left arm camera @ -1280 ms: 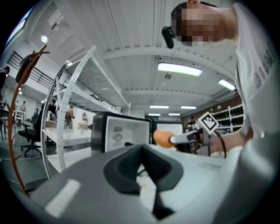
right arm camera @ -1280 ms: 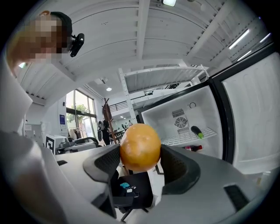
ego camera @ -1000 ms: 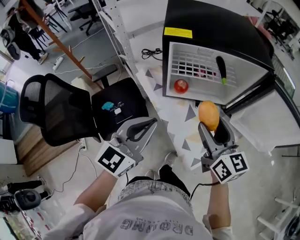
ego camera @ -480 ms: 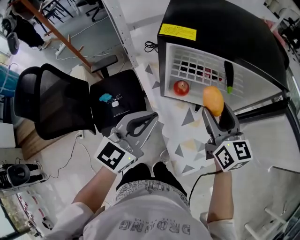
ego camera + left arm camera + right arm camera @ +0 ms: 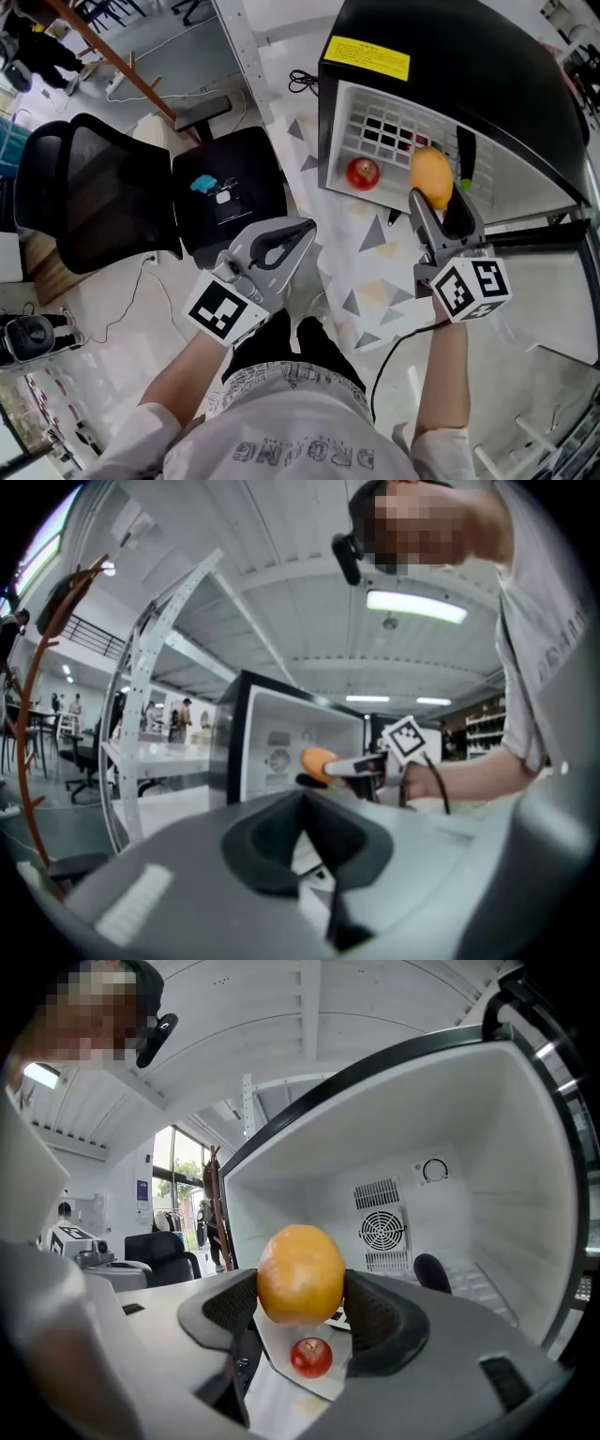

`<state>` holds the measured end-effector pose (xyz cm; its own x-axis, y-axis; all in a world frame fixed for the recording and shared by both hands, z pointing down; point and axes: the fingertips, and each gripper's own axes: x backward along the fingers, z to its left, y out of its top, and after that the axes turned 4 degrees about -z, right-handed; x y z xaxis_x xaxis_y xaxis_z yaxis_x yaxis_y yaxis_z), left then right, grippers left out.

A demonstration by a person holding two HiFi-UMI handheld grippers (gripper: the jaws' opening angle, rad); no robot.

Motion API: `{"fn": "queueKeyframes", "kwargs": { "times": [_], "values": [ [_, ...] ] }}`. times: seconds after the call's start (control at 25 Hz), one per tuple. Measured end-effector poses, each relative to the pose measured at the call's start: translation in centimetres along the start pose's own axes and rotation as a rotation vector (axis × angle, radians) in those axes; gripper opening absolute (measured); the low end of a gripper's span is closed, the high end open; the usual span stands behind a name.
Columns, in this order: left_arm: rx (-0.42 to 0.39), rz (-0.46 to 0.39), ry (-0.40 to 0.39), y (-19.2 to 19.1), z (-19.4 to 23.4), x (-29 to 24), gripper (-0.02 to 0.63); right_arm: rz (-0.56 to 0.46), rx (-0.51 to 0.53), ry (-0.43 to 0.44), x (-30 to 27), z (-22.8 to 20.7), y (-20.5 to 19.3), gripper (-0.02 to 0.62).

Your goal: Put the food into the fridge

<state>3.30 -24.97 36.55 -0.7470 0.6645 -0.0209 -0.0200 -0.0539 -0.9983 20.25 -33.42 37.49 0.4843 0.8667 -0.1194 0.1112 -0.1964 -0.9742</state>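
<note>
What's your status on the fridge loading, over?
Left gripper shut, empty. Right gripper shut on orange, at open fridge mouth. Apple inside; nothing blocking.

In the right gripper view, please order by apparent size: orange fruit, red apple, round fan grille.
Largest: round orange fruit, though nearest the camera.
Then small red apple and round white fan grille: they look alike, no ranking.

Orange [image 5: 430,174] is clamped in right gripper [image 5: 439,194] at open fridge [image 5: 469,66] mouth; apple [image 5: 362,172] is seen inside. Left gripper [image 5: 298,234] is positioned well apart.
</note>
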Motion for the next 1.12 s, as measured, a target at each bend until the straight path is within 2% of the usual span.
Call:
{"fn": "queueKeyframes", "kwargs": {
  "times": [0.68,1.12],
  "values": [
    [0.022,-0.024,-0.048,-1.2,5.0,-2.0,0.008,0.057,0.134,-0.094,-9.0,-3.4,0.6,0.287],
    [0.034,-0.048,-0.069,-1.5,7.0,-3.2,0.008,0.168,0.272,-0.149,-13.1,-4.6,-1.5,0.287]
  ]
}}
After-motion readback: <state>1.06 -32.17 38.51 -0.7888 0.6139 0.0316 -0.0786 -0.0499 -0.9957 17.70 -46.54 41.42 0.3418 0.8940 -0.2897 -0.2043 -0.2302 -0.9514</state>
